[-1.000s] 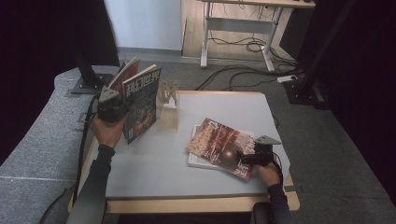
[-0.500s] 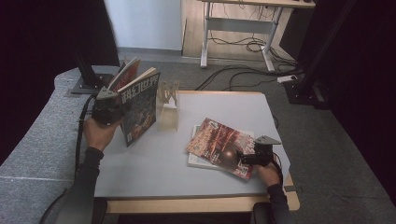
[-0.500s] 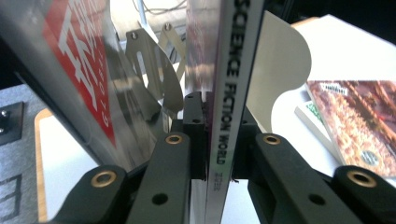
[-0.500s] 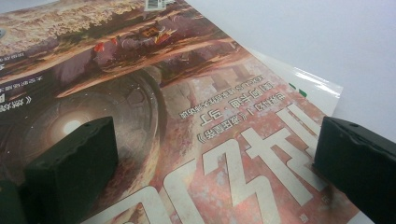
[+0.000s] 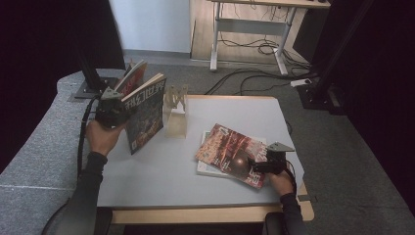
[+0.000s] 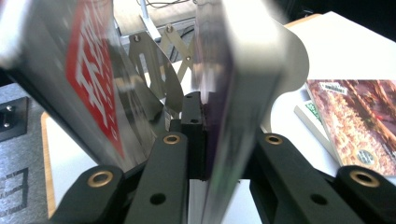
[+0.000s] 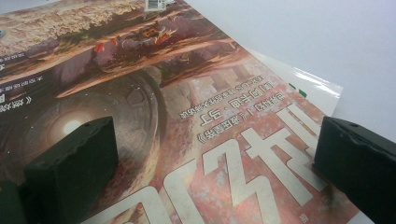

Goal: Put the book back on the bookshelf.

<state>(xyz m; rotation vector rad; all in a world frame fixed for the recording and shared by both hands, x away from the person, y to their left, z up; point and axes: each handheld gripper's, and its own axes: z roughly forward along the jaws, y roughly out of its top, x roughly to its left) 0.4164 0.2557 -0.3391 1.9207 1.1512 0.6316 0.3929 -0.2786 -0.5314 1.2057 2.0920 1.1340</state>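
Observation:
A dark-covered book (image 5: 145, 116) with white lettering stands on edge at the table's left. My left gripper (image 5: 125, 111) is shut on its near edge. In the left gripper view the jaws (image 6: 208, 126) pinch this thick book (image 6: 243, 93). A second book with red lettering (image 5: 131, 78) leans just behind it (image 6: 88, 70). Beside them stands a folding metal book rack (image 5: 176, 105) (image 6: 159, 70). At the front right, my right gripper (image 5: 259, 165) rests over a reddish magazine (image 5: 230, 149). Its pads (image 7: 70, 163) stand wide open on the cover (image 7: 201, 107).
Under the magazine lies a white book (image 5: 204, 169) (image 7: 317, 91). The grey tabletop (image 5: 166, 171) has a wooden front edge. A black stand base (image 5: 93, 88) sits off the table's left, and a desk with cables (image 5: 254, 29) is farther back.
The left forearm has swung outward to the left, and the held book has shifted slightly with it. The right gripper has stayed on the magazine.

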